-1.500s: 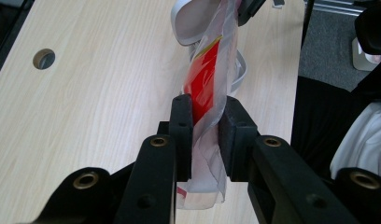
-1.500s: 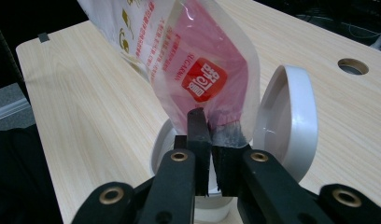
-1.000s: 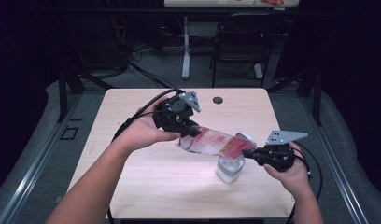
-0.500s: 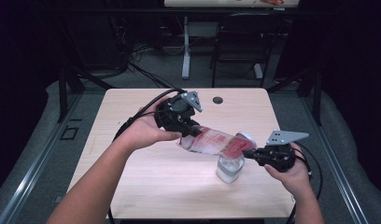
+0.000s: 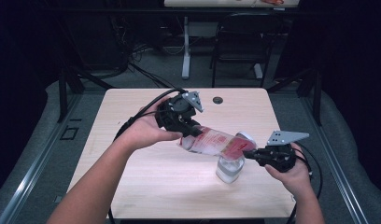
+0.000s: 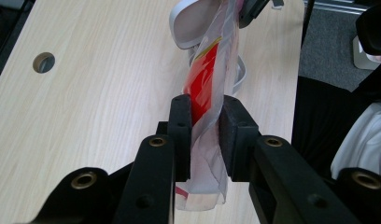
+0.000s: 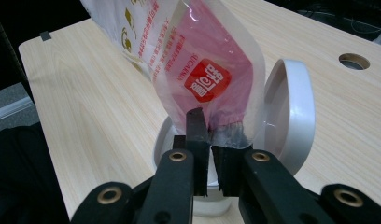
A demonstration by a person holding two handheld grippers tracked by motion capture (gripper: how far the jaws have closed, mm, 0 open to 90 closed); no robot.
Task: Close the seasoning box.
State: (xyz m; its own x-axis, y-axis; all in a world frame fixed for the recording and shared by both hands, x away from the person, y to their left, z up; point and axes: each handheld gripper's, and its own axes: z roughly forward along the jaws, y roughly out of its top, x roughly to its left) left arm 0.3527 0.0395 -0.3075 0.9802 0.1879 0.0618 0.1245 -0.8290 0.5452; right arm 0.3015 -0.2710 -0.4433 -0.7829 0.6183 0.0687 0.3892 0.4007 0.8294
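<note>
Clear red-printed pouch (image 5: 215, 142) held in the air over the table (image 5: 132, 186), stretched between both grippers. Left gripper (image 6: 205, 135) clamped on one end, right gripper (image 7: 208, 140) pinched tight on the other end, right above a white jar (image 5: 229, 169) with its hinged lid (image 7: 291, 116) open.

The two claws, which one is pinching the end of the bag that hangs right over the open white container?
The right claw. It grips the bag at its lower end above the white container; the left claw holds the raised end.
</note>
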